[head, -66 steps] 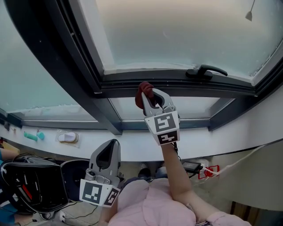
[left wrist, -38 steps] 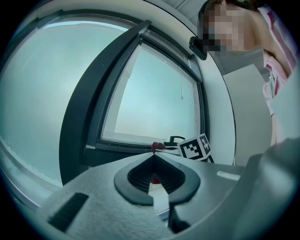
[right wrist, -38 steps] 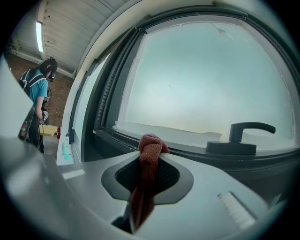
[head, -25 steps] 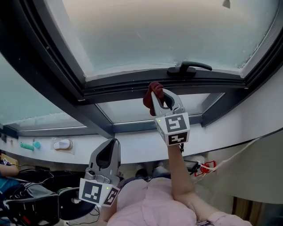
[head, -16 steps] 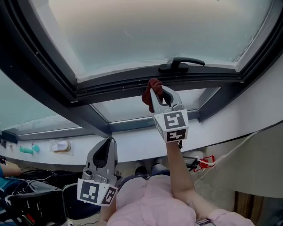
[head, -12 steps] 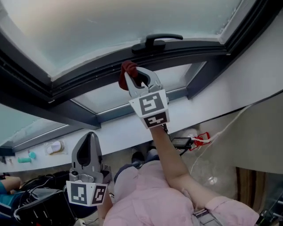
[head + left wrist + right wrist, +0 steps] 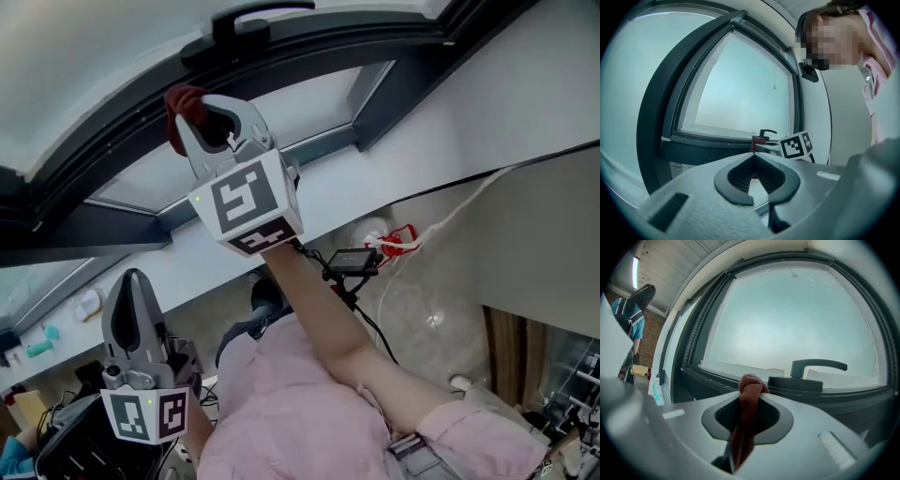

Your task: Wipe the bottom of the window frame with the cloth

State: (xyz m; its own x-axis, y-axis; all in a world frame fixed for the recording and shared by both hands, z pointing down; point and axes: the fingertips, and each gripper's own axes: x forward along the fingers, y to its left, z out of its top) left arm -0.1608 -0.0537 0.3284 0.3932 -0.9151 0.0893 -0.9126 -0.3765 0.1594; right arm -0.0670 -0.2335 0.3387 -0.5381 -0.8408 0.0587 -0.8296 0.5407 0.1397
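Cloth (image 7: 178,99), soft and light I judge, is best pinched mid-fold. In the head view it bunches at the right gripper (image 7: 204,112) tips, by the window frame (image 7: 337,42) bottom. In the left gripper view, the left gripper (image 7: 754,158) is closed and empty. In the right gripper view, the jaws clamp the cloth, its knot poking beyond.

The cloth (image 7: 749,389) was dark rust red. The right hand-held gripper (image 7: 197,120) and left hand-held gripper (image 7: 131,281) were pale grey with black pads, each bearing black-and-white square markers. The window frame (image 7: 319,52) was charcoal, its handle (image 7: 818,365) black, the glass (image 7: 787,319) frosted pale blue-green. The shirt (image 7: 281,412) was pink.
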